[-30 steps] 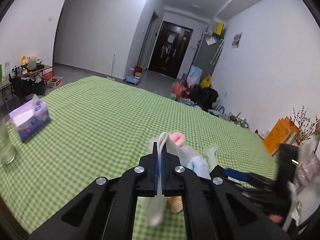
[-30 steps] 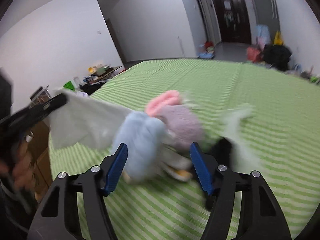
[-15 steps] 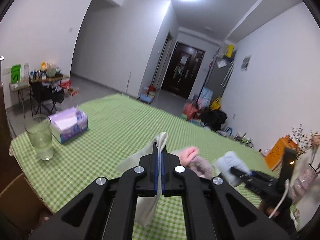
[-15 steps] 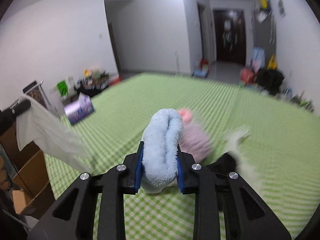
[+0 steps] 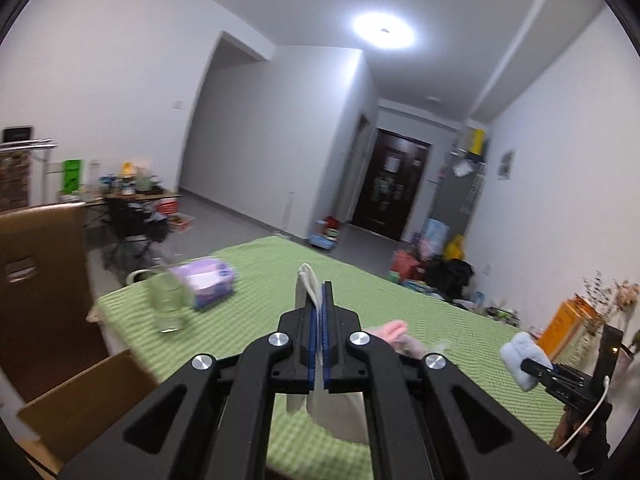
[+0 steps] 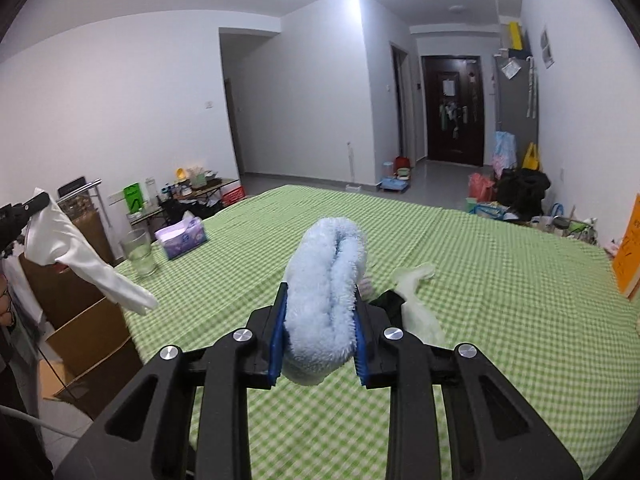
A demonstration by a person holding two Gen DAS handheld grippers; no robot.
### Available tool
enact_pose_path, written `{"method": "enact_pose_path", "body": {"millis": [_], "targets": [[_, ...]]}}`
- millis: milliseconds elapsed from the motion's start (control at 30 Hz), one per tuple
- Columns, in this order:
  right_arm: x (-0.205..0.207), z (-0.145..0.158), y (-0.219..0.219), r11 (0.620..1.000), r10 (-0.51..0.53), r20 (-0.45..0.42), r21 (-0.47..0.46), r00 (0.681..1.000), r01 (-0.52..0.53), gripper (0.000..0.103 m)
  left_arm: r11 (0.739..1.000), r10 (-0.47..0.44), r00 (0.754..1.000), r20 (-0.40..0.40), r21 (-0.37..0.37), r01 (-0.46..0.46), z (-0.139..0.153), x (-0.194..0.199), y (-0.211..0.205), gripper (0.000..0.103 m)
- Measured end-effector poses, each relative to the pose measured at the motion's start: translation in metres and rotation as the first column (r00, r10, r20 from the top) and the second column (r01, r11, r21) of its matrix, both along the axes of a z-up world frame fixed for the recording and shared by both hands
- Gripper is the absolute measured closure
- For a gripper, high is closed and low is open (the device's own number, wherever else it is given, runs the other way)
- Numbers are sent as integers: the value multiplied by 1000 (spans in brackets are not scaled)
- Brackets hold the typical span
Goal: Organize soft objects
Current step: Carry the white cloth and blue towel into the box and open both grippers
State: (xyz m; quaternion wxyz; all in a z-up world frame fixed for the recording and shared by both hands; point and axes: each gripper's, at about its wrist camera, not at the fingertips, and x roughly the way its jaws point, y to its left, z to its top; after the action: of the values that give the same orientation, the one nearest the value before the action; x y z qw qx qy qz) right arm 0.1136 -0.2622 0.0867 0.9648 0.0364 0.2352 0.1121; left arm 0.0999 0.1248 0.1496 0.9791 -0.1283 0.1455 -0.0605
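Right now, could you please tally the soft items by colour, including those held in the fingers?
White cloth: 1
Pale piece: 1
Light blue fluffy piece: 1
Pink piece: 1
Greyish piece, blurred: 1
Black piece: 1
Total: 6

white walls (image 6: 120,92), dark door (image 6: 454,108)

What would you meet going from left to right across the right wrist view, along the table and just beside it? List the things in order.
White cloth → drinking glass → tissue box → fluffy blue sock → pale glove → orange box.
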Motion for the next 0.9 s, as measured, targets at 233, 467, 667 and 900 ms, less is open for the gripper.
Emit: {"method": "enact_pose_path", "body": {"millis": [233, 467, 667, 900], "targets": [[14, -14, 79, 983, 179, -62, -23, 982, -181, 76, 971, 237, 971, -42, -23, -238, -26, -47, 78, 103], [40, -36, 211, 909, 391, -152, -89, 908, -406, 75, 844, 478, 829, -289, -112, -525, -141, -76, 193, 103], [53, -60, 337, 789, 564, -221, -142, 796, -598, 75, 761, 516, 710, -478, -125, -637, -223, -84, 249, 103], [63, -103, 451, 663, 677, -328, -118, 659, -739, 75, 753, 497, 683, -536, -125, -646, -256, -79, 271, 103]]}}
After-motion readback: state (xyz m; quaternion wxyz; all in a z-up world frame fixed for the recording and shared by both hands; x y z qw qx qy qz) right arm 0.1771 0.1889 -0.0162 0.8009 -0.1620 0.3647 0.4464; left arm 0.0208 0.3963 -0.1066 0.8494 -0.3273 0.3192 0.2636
